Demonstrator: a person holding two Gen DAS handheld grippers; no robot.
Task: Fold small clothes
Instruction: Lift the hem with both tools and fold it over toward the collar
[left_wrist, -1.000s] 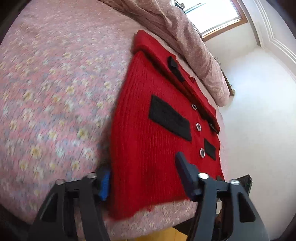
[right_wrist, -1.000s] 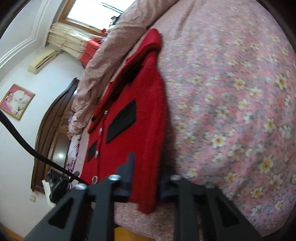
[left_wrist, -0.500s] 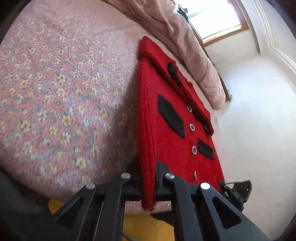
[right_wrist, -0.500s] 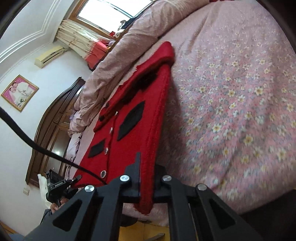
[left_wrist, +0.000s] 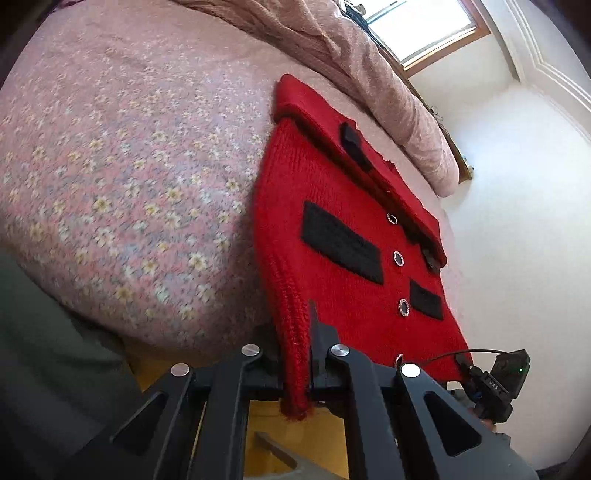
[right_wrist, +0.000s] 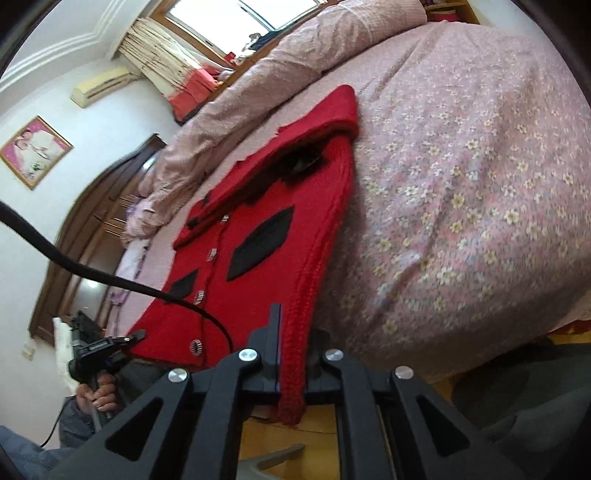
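A small red knit cardigan (left_wrist: 343, 206) with black pocket patches and round buttons lies stretched over a floral pink bedspread (left_wrist: 122, 177). Its ribbed bottom hem is lifted off the bed at both corners. My left gripper (left_wrist: 295, 354) is shut on one hem corner, and the knit hangs down below the jaws. In the right wrist view the same cardigan (right_wrist: 258, 236) runs away toward its collar, and my right gripper (right_wrist: 293, 354) is shut on the other hem corner. The other gripper (right_wrist: 92, 354) and a hand that holds it show at lower left there.
A rumpled pink quilt (left_wrist: 332, 48) lies along the far side of the bed, below a window (left_wrist: 424, 33). A black cable (right_wrist: 110, 280) crosses the right wrist view. Yellow floor (left_wrist: 295, 435) shows under the bed's near edge. A dark wooden wardrobe (right_wrist: 85, 236) stands at the wall.
The left jaws went from wide apart around the hem to shut on it. Both grippers have drawn back and up, which lifts the hem and pulls the cardigan taut.
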